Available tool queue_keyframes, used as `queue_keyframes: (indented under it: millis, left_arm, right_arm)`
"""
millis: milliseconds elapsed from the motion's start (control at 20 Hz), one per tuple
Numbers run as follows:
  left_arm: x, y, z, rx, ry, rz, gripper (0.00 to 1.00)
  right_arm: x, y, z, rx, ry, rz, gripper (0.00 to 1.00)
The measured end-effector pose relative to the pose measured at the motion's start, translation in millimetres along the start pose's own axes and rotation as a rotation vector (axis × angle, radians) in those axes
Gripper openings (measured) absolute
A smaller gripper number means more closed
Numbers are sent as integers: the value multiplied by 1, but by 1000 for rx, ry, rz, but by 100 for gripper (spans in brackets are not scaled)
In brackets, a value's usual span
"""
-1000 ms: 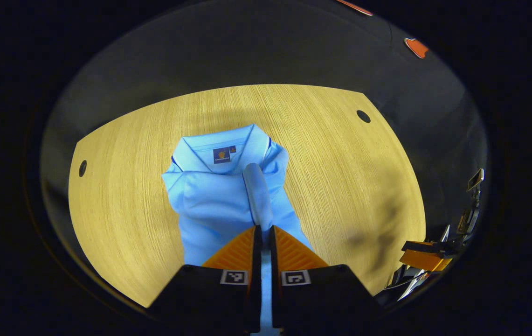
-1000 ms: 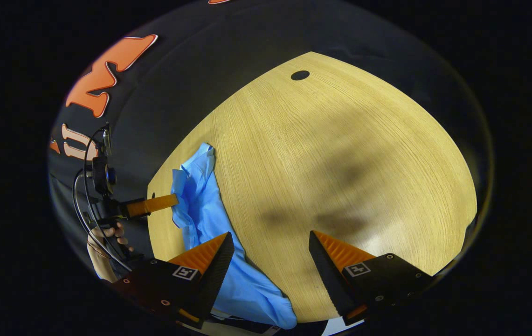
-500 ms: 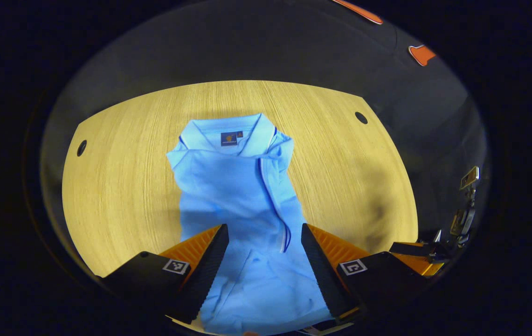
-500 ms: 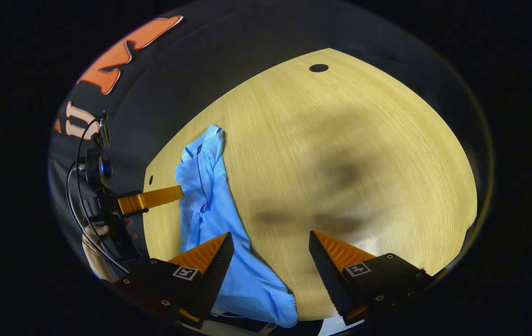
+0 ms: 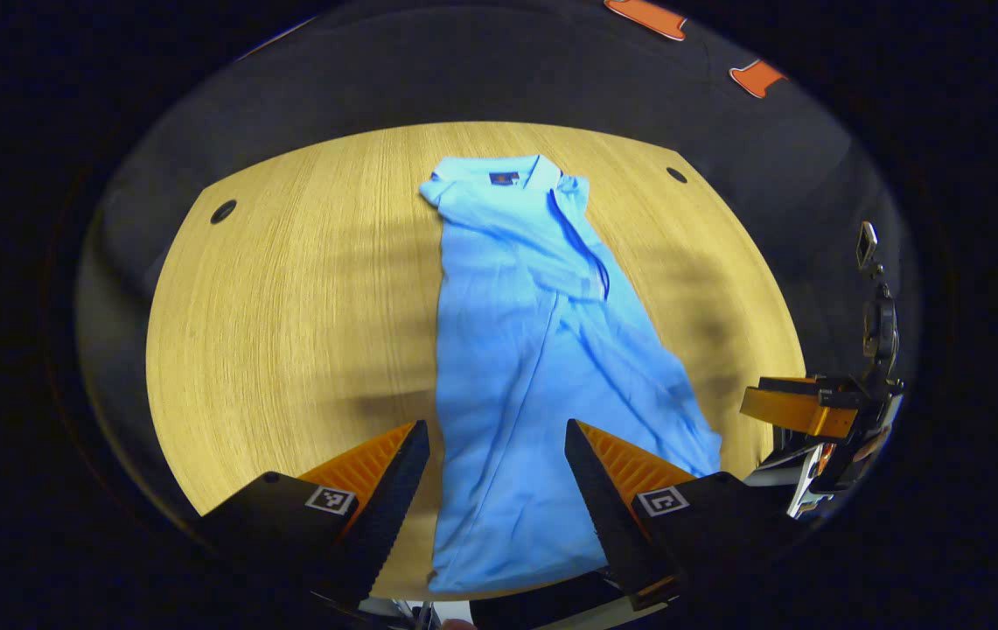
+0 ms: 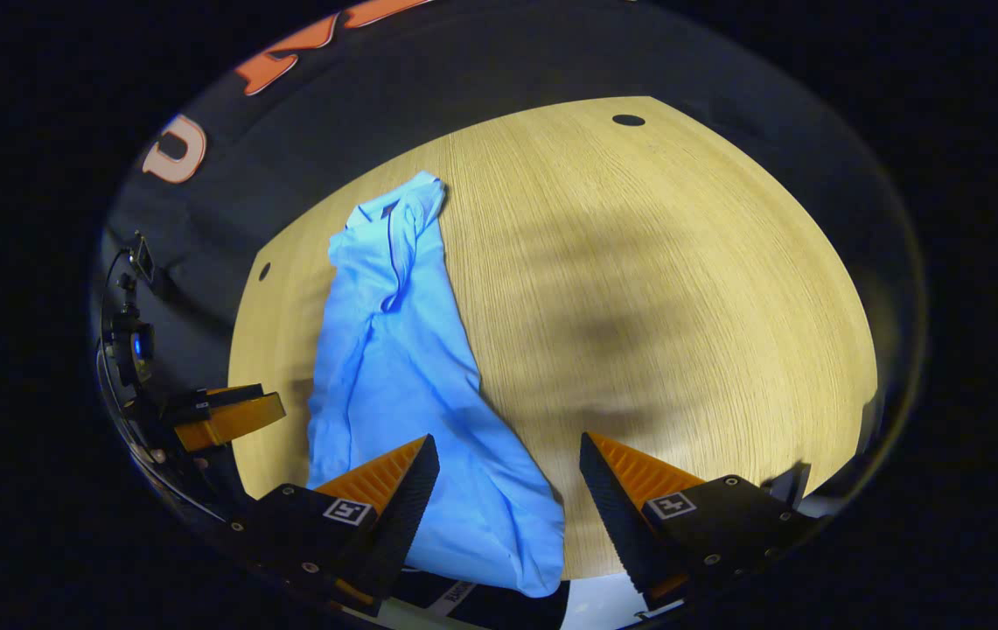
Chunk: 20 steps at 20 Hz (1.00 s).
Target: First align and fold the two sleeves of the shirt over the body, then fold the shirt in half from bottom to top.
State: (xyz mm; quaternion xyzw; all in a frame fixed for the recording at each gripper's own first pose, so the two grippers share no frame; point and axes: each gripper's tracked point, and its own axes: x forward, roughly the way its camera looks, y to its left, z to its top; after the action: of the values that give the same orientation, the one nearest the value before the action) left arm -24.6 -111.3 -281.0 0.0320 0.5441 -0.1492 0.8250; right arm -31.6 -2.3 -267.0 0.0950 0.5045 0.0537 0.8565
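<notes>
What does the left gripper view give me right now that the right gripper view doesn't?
The left gripper view looks straight up the shirt: the collar with its tag faces the camera at the far end, and the near hem lies between the open left gripper. The right gripper view sees the shirt from its side, off to the left, with bare table ahead of the open right gripper. Both show the shirt lying long and narrow on the wooden table, sleeves folded in, bottom not yet folded up, and neither gripper holding cloth.
</notes>
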Motion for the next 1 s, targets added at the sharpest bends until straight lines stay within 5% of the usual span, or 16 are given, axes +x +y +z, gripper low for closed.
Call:
queue_keyframes:
  millis: [400, 550, 1000]
  left_arm:
    - [-18, 22, -127, 3, 54, 73, 100]
    - [-15, 15, -158, -59, 92, 46, 100]
    - [9, 10, -187, -129, 159, 77, 100]
  right_arm:
    - [3, 4, -106, -112, 118, -100, 99]
    - [5, -4, -131, -156, 152, -157, 99]
    - [17, 0, -154, -242, 217, -221, 99]
